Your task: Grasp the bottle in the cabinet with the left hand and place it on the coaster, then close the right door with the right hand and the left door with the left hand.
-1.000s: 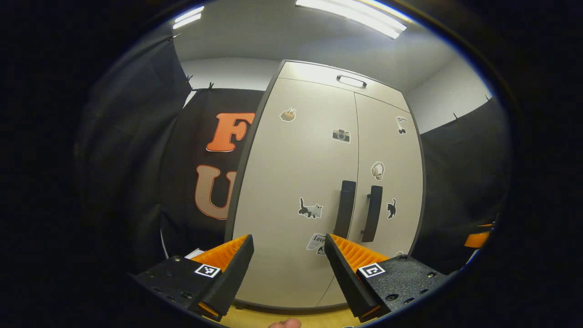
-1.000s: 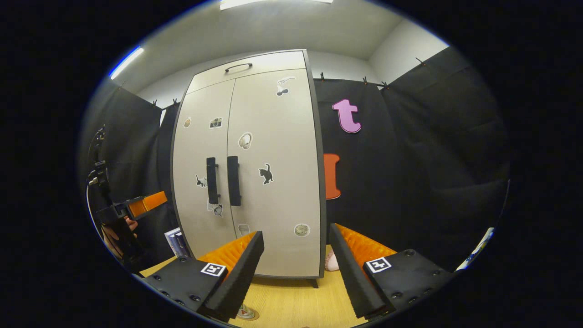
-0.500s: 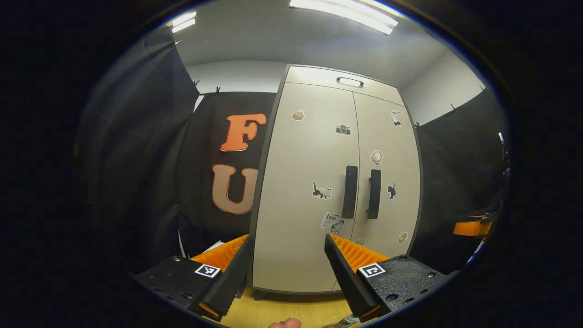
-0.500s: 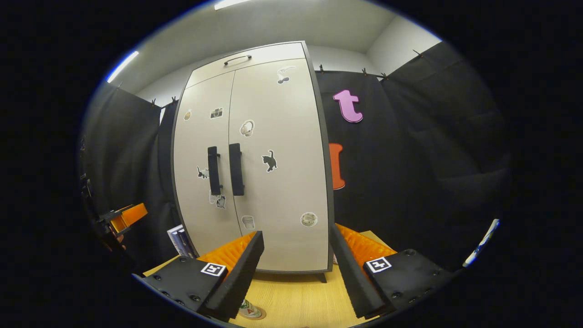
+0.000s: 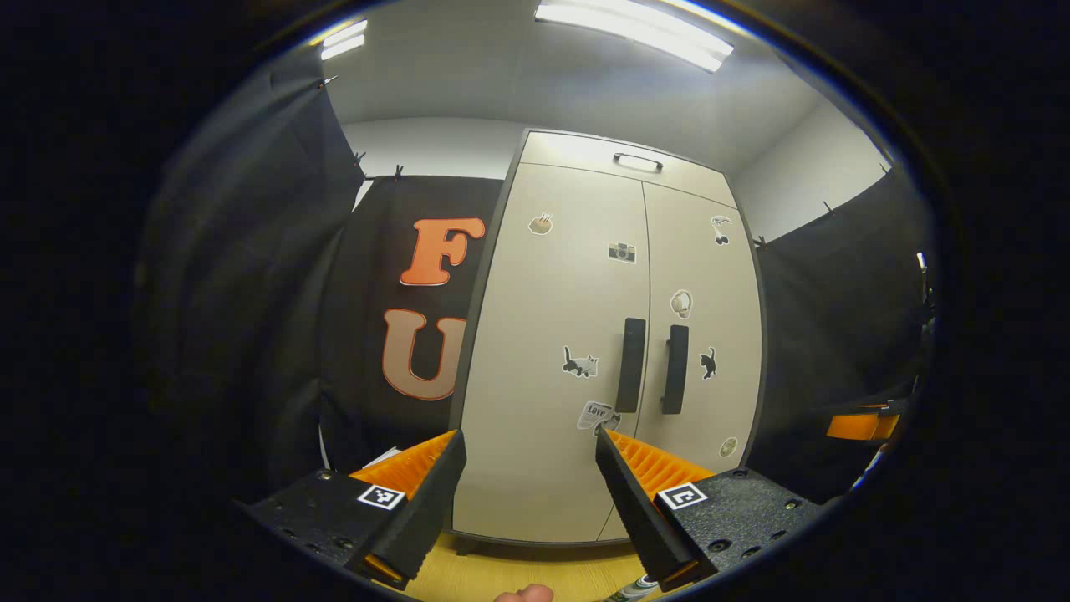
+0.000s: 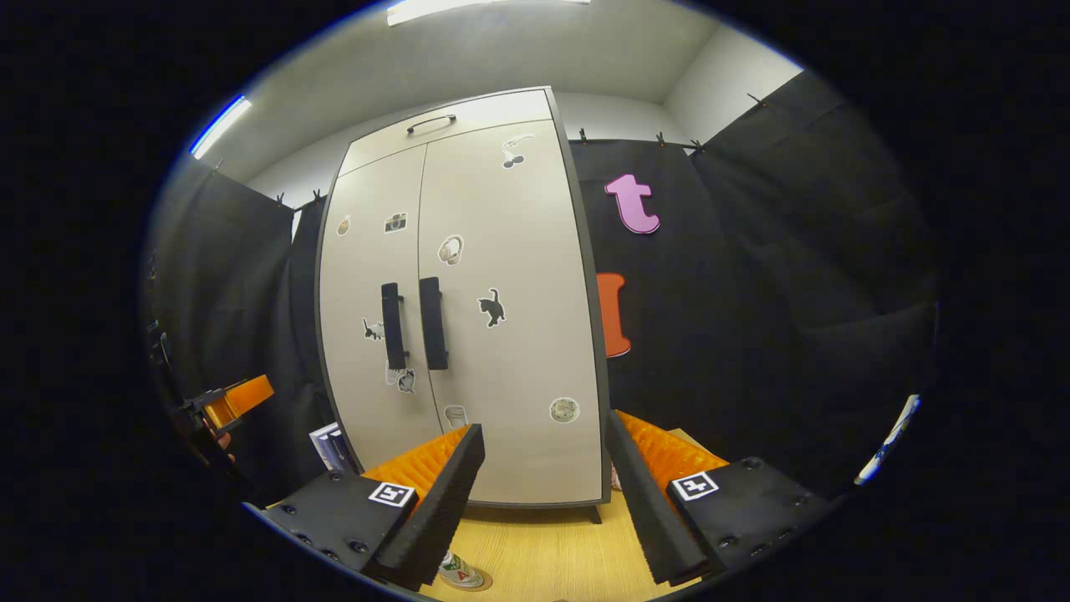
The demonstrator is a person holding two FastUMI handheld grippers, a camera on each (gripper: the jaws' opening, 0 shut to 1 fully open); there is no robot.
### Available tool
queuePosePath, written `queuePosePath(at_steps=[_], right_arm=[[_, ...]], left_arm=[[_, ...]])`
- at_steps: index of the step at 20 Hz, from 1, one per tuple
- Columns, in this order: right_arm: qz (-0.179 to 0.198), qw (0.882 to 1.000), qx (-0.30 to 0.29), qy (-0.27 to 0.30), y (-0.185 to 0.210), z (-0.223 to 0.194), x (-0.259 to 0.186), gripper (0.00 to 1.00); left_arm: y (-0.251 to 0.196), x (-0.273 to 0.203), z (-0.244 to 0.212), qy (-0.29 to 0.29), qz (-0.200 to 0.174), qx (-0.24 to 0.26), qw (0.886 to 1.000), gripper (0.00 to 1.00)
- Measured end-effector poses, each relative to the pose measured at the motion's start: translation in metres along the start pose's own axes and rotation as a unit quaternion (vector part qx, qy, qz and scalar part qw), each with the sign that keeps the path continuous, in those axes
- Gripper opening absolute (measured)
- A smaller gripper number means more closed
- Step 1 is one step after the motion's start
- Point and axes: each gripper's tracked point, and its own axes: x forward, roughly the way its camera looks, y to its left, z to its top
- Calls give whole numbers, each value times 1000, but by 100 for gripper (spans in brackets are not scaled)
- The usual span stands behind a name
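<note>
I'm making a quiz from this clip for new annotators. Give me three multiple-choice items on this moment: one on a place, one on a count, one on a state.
1. Where does the bottle stand?
A. on top of the cabinet
B. on the coaster on the wooden table, in front of the cabinet
C. between the right tool's fingers

2. How many long dark handles are on the two cabinet doors?
A. two
B. one
C. four

3. What state are the cabinet doors in?
A. left door open
B. both open
C. both shut

Answers:
1 B: in the right gripper view it sits on the coaster on the table, below the cabinet.
2 A: one handle on the left door, another handle on the right door.
3 C: left door and right door lie flush.
</note>
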Motion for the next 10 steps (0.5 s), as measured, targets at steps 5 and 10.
queuePosePath(at_steps=[5,10], right_arm=[[-10,1000,-2,0,-9,1,-5,96],[-14,1000,0,-3,-13,2,-9,95]], left_arm=[[-12,4,-2,3,-13,-5,1000,94],[-14,4,-4,5,-15,-7,1000,95]])
